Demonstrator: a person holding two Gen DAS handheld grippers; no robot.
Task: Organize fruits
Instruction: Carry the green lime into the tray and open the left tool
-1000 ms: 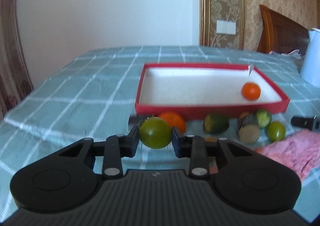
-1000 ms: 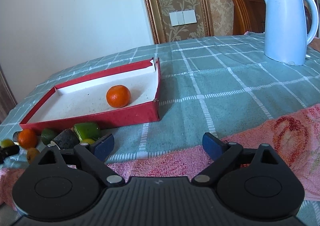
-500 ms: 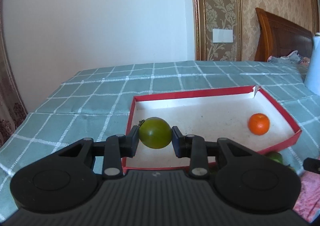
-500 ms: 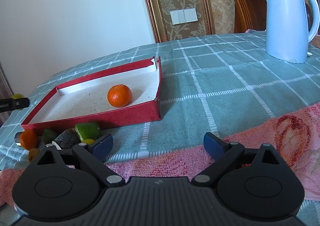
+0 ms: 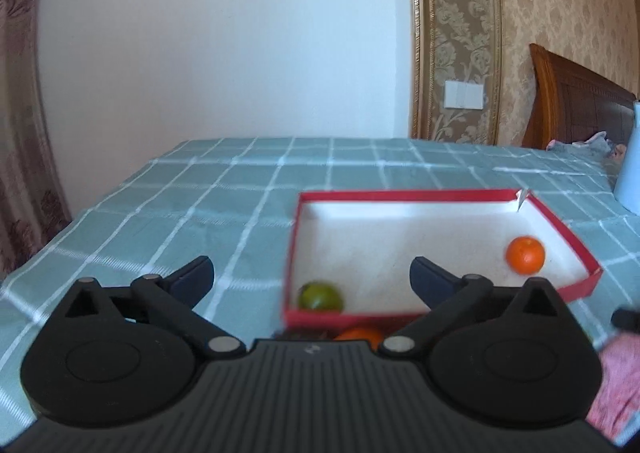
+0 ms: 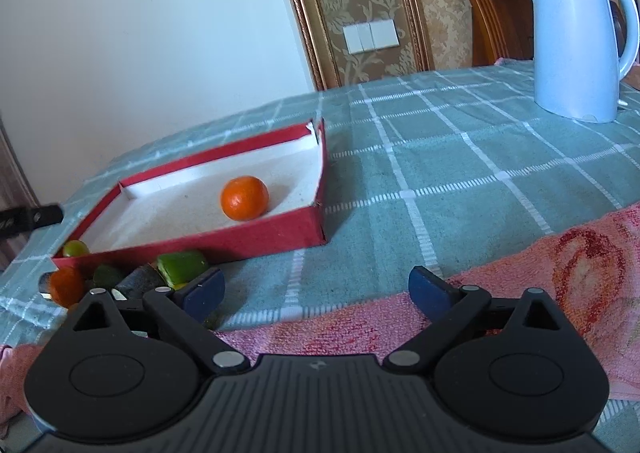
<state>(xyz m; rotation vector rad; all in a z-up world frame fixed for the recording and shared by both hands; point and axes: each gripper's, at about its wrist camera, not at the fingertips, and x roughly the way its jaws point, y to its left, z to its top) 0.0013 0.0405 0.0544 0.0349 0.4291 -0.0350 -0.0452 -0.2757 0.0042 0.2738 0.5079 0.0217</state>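
Probably a bedroom: wooden headboard (image 5: 576, 101), damask wallpaper (image 5: 560, 5).

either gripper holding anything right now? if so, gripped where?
Nothing held. Left gripper is open, fingers wide; the green fruit lies loose in the red tray. Right gripper is open over the pink towel.

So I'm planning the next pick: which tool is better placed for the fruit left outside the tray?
Right. The right tool is open, with the loose fruit pile just beyond its left finger; the left tool hovers over the red tray.
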